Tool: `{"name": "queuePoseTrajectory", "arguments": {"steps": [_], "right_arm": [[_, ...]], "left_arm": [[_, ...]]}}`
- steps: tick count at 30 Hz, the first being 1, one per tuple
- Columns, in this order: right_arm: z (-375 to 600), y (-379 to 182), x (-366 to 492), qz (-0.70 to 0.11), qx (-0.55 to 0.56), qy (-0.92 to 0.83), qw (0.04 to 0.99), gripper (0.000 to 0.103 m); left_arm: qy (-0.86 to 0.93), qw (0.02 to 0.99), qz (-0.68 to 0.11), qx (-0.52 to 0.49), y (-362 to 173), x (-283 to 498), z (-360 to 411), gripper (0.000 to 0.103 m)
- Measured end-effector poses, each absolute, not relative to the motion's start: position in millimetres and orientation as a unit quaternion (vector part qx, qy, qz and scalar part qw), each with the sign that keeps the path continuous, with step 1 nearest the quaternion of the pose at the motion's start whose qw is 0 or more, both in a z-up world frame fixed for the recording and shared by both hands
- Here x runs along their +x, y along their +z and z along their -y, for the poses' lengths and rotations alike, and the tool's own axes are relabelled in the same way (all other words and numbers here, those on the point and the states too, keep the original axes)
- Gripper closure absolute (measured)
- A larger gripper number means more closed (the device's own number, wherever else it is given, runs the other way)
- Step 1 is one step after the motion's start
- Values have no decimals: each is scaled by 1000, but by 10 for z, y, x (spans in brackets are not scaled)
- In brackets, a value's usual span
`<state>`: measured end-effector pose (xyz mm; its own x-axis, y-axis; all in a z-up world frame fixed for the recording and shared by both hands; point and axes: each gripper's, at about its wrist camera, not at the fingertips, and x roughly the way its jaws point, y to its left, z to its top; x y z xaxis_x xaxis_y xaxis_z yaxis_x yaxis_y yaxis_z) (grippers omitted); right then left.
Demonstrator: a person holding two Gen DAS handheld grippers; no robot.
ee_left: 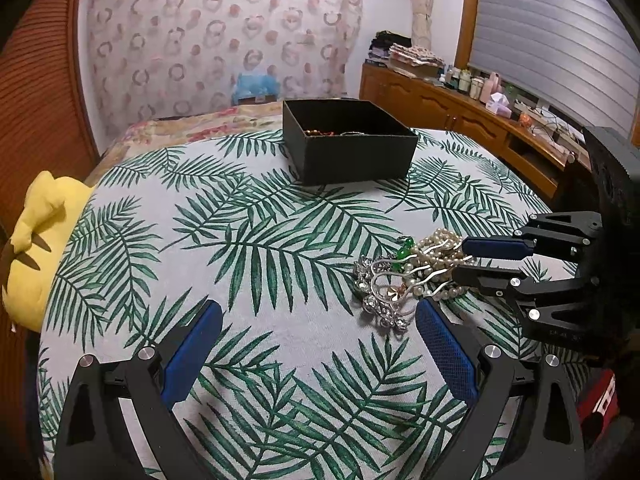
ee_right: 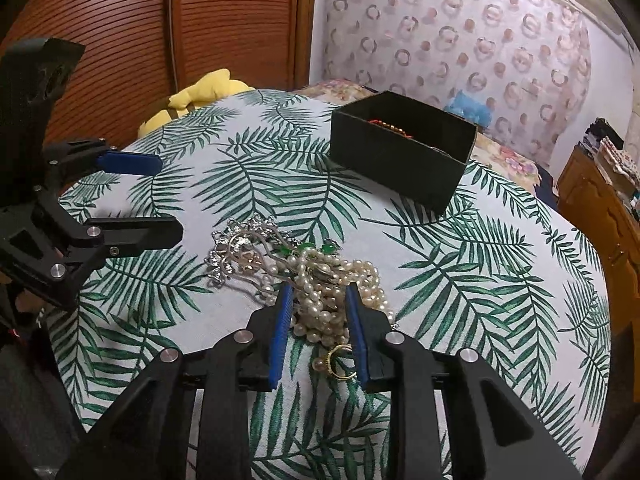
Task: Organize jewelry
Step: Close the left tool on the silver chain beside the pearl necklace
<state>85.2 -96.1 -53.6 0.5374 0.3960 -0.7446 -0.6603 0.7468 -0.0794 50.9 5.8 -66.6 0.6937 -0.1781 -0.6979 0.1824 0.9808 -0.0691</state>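
While your right gripper (ee_right: 318,300) has its blue pads on either side of the pearl necklace (ee_right: 340,292), they are not yet clenched on the strands, and your left gripper (ee_left: 318,320) hangs spread wide above the leaf-print tablecloth (ee_left: 240,240), holding nothing. The pearls lie tangled with a silver rhinestone piece (ee_left: 376,300) and green beads (ee_left: 404,250); a gold ring (ee_right: 338,362) rests just beside them. The black box (ee_left: 348,140) sits well apart, beaded pieces inside.

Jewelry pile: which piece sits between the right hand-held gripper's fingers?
The pearl strands, cream beads bunched between the right hand-held gripper fingers; the silver rhinestone piece lies outside, toward the left.
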Motion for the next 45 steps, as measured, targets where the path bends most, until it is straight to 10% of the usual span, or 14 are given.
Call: {"name": "queuePoseTrajectory", "arguments": {"steps": [10, 38, 45], "right_arm": [[1049, -498, 869, -364, -171, 304, 863, 96], [1563, 310, 1168, -275, -132, 241, 921, 97], [1545, 284, 1192, -285, -137, 246, 916, 97]], "left_arm": [[-98, 921, -378, 2, -682, 524, -63, 10], [-126, 908, -398, -24, -806, 680, 19, 10], [-150, 891, -425, -50, -904, 898, 74, 36]]}}
